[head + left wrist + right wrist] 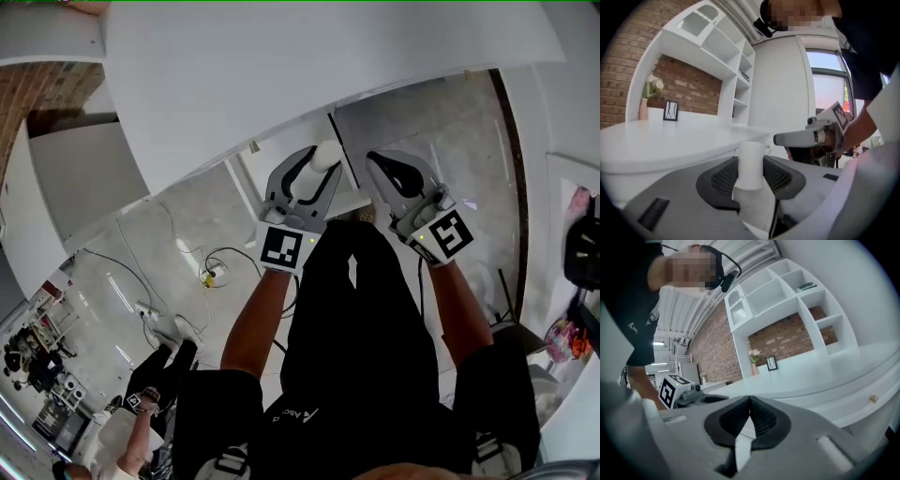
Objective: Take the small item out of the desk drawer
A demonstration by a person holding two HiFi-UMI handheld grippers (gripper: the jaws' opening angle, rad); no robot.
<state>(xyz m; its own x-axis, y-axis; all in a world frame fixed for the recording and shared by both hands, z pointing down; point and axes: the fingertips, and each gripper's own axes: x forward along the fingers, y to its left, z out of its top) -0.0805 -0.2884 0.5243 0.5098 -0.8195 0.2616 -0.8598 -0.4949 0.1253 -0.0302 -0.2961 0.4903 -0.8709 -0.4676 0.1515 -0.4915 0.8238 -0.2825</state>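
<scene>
The left gripper [315, 176] was clamped on a small white cylinder [751, 165], pinched between its pads and lifted clear of the desk [670, 140]. It looked light, stiff and smooth, so a hold across its middle seemed safest against slipping. The right gripper [748, 420] was closed and empty

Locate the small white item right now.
The small white item is clamped in the left gripper, in front of the white desk; in the head view, centre frame, just left of the right gripper.
</scene>
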